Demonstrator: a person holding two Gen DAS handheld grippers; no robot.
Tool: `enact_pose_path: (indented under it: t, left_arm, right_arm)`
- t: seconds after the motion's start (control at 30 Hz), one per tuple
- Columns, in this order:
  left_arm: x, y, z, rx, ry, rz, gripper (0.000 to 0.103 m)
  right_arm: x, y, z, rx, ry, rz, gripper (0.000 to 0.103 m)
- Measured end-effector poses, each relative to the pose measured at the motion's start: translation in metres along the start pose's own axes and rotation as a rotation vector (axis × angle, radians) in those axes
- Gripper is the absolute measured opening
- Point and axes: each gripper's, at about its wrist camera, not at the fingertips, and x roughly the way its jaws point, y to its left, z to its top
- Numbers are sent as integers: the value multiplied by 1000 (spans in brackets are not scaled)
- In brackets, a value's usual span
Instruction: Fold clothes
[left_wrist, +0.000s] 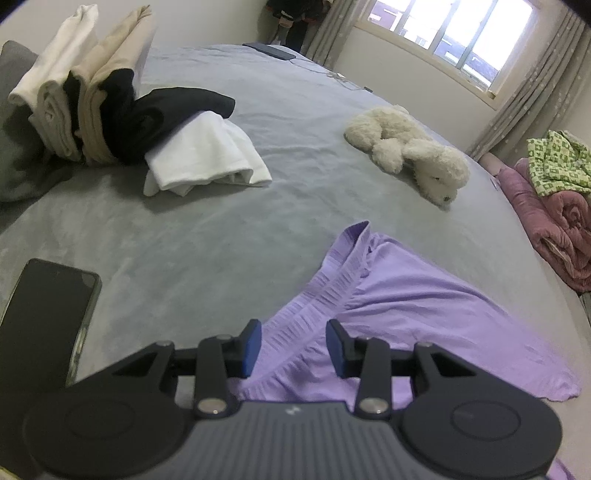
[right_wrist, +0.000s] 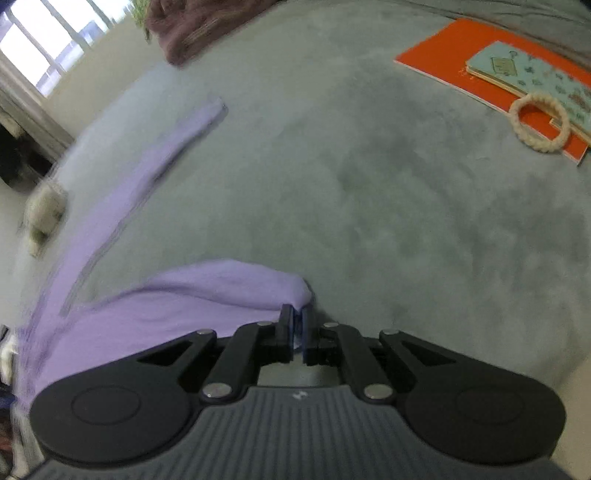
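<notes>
A lilac garment (left_wrist: 406, 306) lies spread on the grey bed (left_wrist: 221, 251), its ribbed band running toward my left gripper (left_wrist: 295, 347). That gripper hovers over the band with its blue pads (left_wrist: 253, 349) apart and not pressing the cloth. In the right wrist view the same lilac garment (right_wrist: 166, 302) stretches off to the left, with a long strip reaching up and away. My right gripper (right_wrist: 297, 325) is shut on a bunched fold at the garment's right edge, and a sliver of cloth shows between its fingers.
A stack of folded clothes (left_wrist: 92, 103) and a folded white piece (left_wrist: 210, 158) sit at the far left. A white plush toy (left_wrist: 410, 155) lies mid-bed, a phone (left_wrist: 48, 314) near left, a pink quilt (left_wrist: 554, 229) at right. An orange book (right_wrist: 461, 62) and rope ring (right_wrist: 539, 125) lie far right.
</notes>
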Motion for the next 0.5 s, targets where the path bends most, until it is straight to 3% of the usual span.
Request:
enact_pose_path:
  t: [0.1,0.13,0.3,0.37,0.43,0.5]
  left_arm:
    - [1,1,0,-3,5,2,39]
    - [1,1,0,-1,5,1,39]
    - [1,-1,-1,2,7,-6,39]
    - [2,-2,-2,8,10,-7,40]
    - [2,-4,-2,13,13,-8,40]
    - [2,-4,-2,15,11,-6,40]
  right_arm:
    - [-14,4,1,-3,-58,48,8]
    - [-17,6,3,-17,-67,44,16]
    - [-13,16,-1,-145,40,118,17]
    - [-9,23,-3,-212,65,44,17]
    - [-9,26,6,-213,3,-86,17]
    - [0,28,17,-214,-8,-46,17]
